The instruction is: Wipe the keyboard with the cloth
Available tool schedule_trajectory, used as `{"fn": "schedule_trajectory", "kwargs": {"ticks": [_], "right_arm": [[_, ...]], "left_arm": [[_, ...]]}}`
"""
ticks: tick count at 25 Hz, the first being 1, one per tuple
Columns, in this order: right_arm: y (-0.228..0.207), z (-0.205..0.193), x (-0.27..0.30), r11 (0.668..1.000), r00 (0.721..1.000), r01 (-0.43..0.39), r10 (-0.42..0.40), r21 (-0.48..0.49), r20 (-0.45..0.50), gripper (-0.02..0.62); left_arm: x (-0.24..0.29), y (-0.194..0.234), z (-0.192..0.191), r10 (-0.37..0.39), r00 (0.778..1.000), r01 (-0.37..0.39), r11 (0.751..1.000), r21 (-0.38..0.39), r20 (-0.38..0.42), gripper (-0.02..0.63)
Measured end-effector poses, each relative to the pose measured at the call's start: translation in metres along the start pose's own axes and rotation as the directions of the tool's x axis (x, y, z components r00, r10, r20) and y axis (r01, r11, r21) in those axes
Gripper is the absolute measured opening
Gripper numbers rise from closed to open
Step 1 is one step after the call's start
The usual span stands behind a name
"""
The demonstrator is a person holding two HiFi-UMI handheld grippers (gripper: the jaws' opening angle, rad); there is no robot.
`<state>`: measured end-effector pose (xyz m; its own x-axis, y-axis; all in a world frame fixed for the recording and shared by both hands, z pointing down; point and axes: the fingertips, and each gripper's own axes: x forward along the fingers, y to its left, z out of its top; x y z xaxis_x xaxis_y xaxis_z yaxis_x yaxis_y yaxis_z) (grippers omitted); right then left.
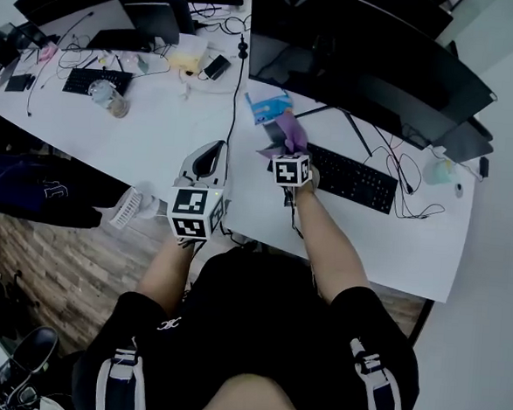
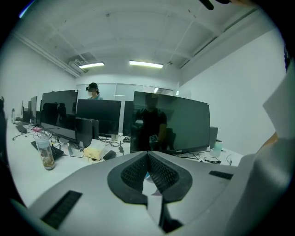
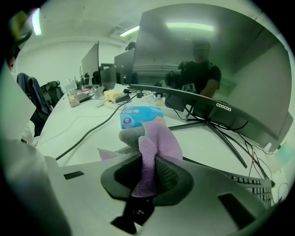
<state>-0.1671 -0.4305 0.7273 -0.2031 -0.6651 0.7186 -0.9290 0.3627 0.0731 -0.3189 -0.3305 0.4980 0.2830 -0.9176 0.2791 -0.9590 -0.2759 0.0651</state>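
A black keyboard (image 1: 350, 178) lies on the white desk (image 1: 156, 131) under a big dark monitor (image 1: 362, 67). My right gripper (image 1: 287, 141) hovers over the keyboard's left end, shut on a purple cloth (image 1: 291, 130) with a grey side. In the right gripper view the cloth (image 3: 154, 147) bunches up between the jaws of the right gripper (image 3: 150, 159), and the keyboard's corner (image 3: 251, 182) shows low right. My left gripper (image 1: 209, 160) is held near the desk's front edge, jaws pressed together with nothing between them; in its own view the left gripper (image 2: 148, 161) points at a monitor (image 2: 170, 122).
A blue tissue pack (image 1: 265, 106) lies just behind the cloth. A black cable (image 1: 237, 84) runs down the desk. Further left stand a glass jar (image 1: 115, 100), a second keyboard (image 1: 97, 80) and more monitors (image 1: 86, 8). Cables (image 1: 407, 180) and a pale cup (image 1: 443, 172) sit right of the keyboard.
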Motion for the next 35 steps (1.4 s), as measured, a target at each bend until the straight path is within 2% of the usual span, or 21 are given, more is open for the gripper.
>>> {"fn": "schedule_trajectory", "kwargs": {"ticks": [16, 26, 35], "right_arm": [[-0.088, -0.039, -0.03, 0.991, 0.994, 0.105, -0.102, 0.084, -0.036, 0.083], [-0.145, -0.07, -0.055, 0.99, 0.993, 0.105, -0.099, 0.093, -0.062, 0.084], [-0.18, -0.086, -0.069, 0.992, 0.994, 0.092, -0.087, 0.09, -0.06, 0.083]], "left_arm": [[0.016, -0.054, 0.011, -0.088, 0.996, 0.088, 0.996, 0.008, 0.012, 0.011], [0.014, -0.114, 0.016, -0.083, 0.996, 0.083, 0.997, 0.008, 0.019, 0.011], [0.015, -0.155, 0.02, -0.07, 0.997, 0.069, 0.997, 0.018, 0.021, 0.011]]}}
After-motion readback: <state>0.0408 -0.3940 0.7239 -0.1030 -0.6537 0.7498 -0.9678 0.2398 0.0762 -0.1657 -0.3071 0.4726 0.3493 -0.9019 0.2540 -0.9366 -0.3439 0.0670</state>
